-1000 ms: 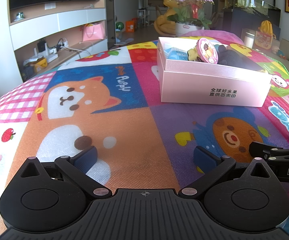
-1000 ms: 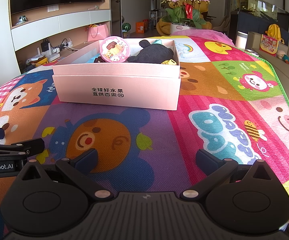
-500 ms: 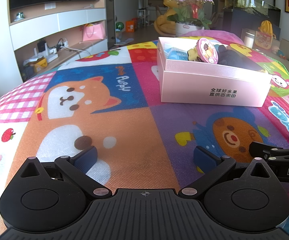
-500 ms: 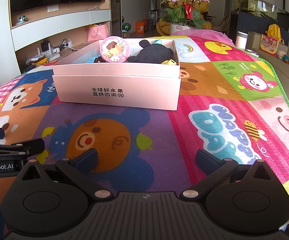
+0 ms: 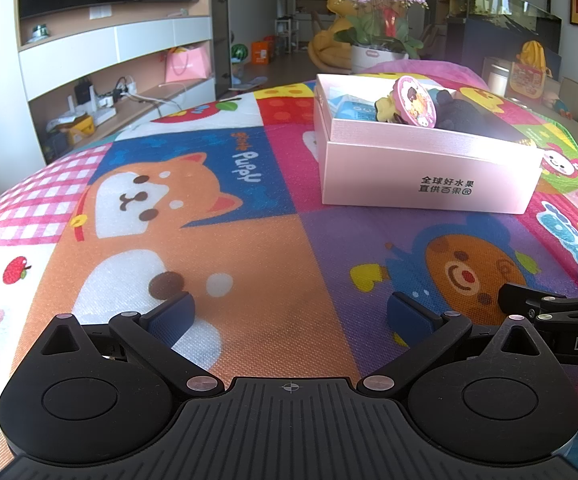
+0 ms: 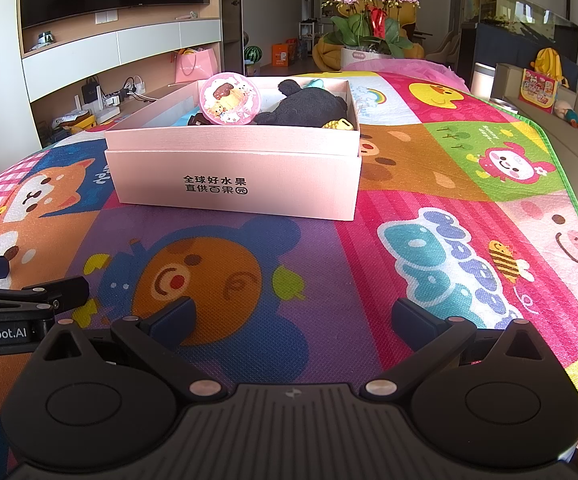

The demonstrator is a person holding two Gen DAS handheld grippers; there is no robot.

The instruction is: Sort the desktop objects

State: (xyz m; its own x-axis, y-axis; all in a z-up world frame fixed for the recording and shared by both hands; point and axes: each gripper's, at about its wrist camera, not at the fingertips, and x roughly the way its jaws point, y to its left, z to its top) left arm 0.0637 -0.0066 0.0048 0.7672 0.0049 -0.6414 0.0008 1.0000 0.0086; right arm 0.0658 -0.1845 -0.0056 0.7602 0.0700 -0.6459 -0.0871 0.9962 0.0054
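On the cartoon mat [image 6: 249,344] covering the desk, your two hand-held grippers sit low and side by side, pointing at the pink box [image 6: 233,172]. Your left hand-held gripper [image 5: 289,314] has its jaws spread wide with nothing between them, and your right hand-held gripper [image 6: 293,316] is just as wide and empty. That looks like a resting pose, since no loose object lies on the mat near either one. The sorted things are already gathered in the box: a round pink tin [image 6: 229,98] leaning upright, a black plush toy [image 6: 305,106] beside it, and a small yellow piece [image 6: 340,123] at the front corner. By my reading, the sorting is finished or nearly so. Chinese characters are printed on the box front, "PuPpy" is on the mat [image 5: 245,168], and "enRobot.AI" shows on the left tool's side.
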